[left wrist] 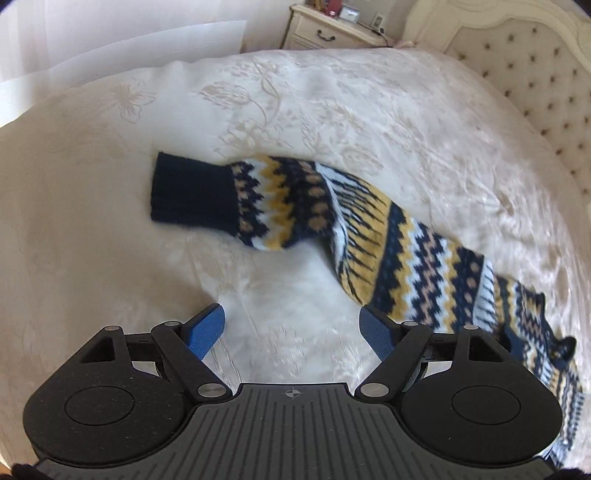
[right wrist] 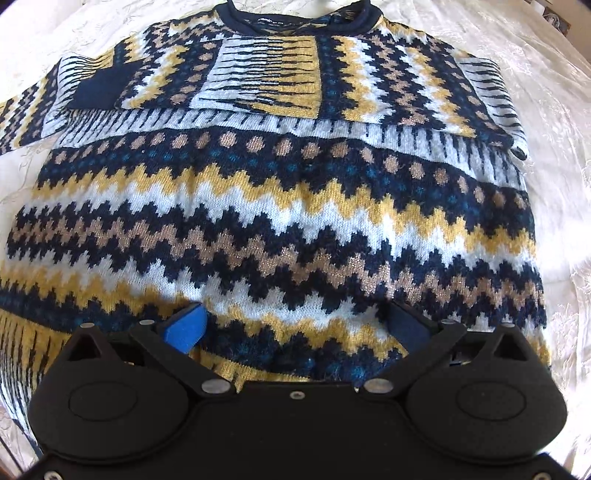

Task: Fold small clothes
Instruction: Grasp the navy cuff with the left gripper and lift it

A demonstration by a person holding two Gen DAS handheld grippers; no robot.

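Observation:
A knitted sweater in navy, yellow, white and tan zigzags lies flat on the bed. In the right wrist view one sleeve is folded across the chest below the collar. My right gripper is open and empty, low over the sweater's lower body. In the left wrist view the other sleeve stretches out to the left, ending in a navy cuff. My left gripper is open and empty over the bedspread, just below that sleeve, its right finger beside the knit.
The cream embroidered bedspread covers the bed. A tufted headboard stands at the right, a cream nightstand with small items behind the bed, and a pale curtain at the back left.

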